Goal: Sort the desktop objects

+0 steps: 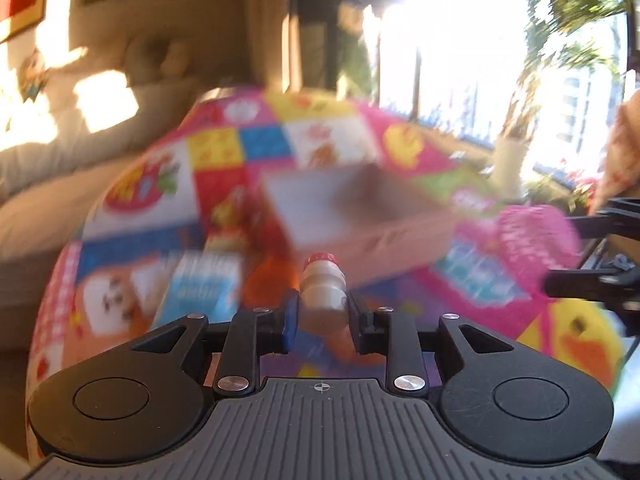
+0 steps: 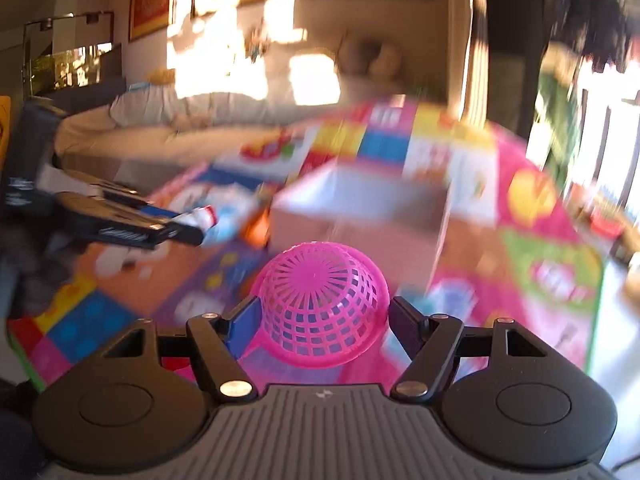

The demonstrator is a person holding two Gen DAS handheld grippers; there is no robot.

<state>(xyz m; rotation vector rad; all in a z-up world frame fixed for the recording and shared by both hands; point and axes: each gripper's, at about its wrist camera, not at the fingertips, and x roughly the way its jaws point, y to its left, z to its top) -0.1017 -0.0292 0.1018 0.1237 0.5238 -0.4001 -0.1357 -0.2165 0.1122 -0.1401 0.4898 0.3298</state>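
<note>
pink plastic mesh basket (image 2: pixel 320 304) sits upturned between the right tool (image 2: pixel 322 316) fingers; left tool (image 1: pixel 320 314) pinches a small white red-capped bottle (image 1: pixel 322 284).

Strong daylight floods in through the window (image 1: pixel 460 52) at about one o'clock in the left wrist view, blown out to pure white glare. Warm sun patches fall on the sofa (image 1: pixel 80 120) at ten o'clock, with soft shadows between them. Both views are heavily smeared by motion blur: the patterned tablecloth (image 1: pixel 224 184) and the cardboard box (image 2: pixel 360 216) look streaked and soft. Only what sits closest stays sharp, namely the small bottle (image 1: pixel 322 284) in the left wrist view and the pink basket (image 2: pixel 320 300) in the right wrist view. Fisheye distortion bends the table and walls toward the dark rounded corners.
</note>
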